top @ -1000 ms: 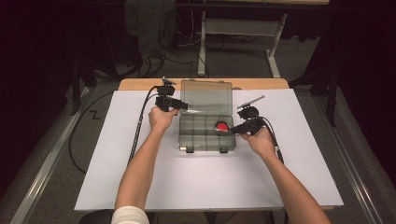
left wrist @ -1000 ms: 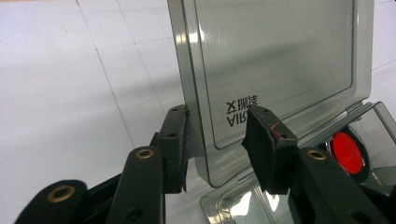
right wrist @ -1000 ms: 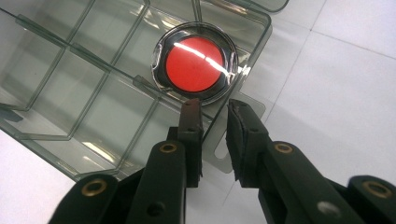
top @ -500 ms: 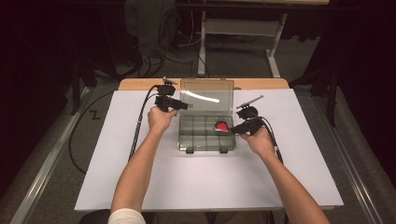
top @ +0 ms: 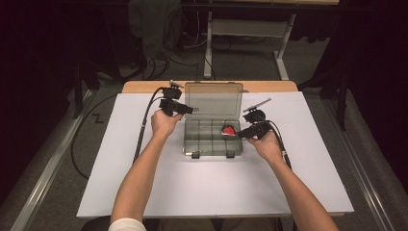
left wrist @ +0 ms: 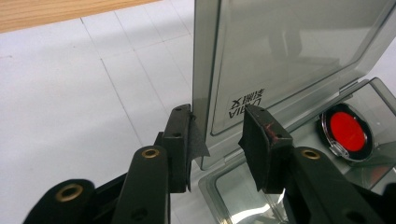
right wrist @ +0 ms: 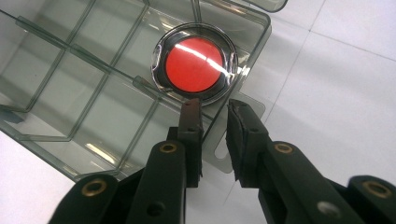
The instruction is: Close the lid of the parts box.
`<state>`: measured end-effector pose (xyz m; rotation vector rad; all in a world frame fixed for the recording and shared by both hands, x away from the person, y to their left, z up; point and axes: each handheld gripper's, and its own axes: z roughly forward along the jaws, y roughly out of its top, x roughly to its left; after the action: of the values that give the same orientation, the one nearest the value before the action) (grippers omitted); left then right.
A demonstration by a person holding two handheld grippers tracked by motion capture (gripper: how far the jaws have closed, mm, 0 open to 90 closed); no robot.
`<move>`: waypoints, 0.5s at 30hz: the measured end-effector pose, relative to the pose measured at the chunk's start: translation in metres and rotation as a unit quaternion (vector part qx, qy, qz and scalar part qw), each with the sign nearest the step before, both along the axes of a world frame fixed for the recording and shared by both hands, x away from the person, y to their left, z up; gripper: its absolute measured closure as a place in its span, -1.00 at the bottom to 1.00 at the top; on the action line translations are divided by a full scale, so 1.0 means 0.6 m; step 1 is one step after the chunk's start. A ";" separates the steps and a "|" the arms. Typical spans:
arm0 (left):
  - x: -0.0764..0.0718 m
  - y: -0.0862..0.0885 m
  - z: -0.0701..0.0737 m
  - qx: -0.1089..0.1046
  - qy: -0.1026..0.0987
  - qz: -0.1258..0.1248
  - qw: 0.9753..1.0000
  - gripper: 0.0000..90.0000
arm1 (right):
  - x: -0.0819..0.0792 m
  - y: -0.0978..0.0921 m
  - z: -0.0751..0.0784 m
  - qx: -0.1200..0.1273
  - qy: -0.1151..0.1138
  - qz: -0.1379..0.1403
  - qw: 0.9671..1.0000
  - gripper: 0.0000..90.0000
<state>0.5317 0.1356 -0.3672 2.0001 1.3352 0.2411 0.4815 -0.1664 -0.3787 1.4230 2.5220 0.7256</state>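
Two hand-held grippers flank the open box: the left hand-held gripper, parted, straddles the upright lid's edge; the right hand-held gripper, slightly parted and empty, sits just right of the red disc.

I am holding my left gripper at the open box's ten o'clock corner, my right gripper at its three o'clock wall.
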 end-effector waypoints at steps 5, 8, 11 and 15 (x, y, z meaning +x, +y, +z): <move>-0.005 -0.001 0.003 0.011 -0.003 -0.006 1.000 0.44 | 0.000 0.001 0.000 -0.001 -0.001 0.000 1.000 0.74; -0.008 -0.002 0.005 0.015 -0.004 -0.009 1.000 0.45 | -0.001 0.001 0.000 -0.001 0.000 -0.002 1.000 0.74; -0.010 -0.002 0.007 0.019 -0.004 -0.012 1.000 0.46 | -0.001 0.001 0.000 -0.002 -0.001 -0.002 1.000 0.74; -0.015 -0.003 0.010 0.026 -0.006 -0.017 0.999 0.46 | -0.001 0.001 0.000 0.000 -0.003 -0.003 1.000 0.74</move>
<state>0.5230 0.1335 -0.3615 2.0603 1.2998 0.2742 0.4807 -0.1658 -0.3790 1.4263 2.5128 0.7286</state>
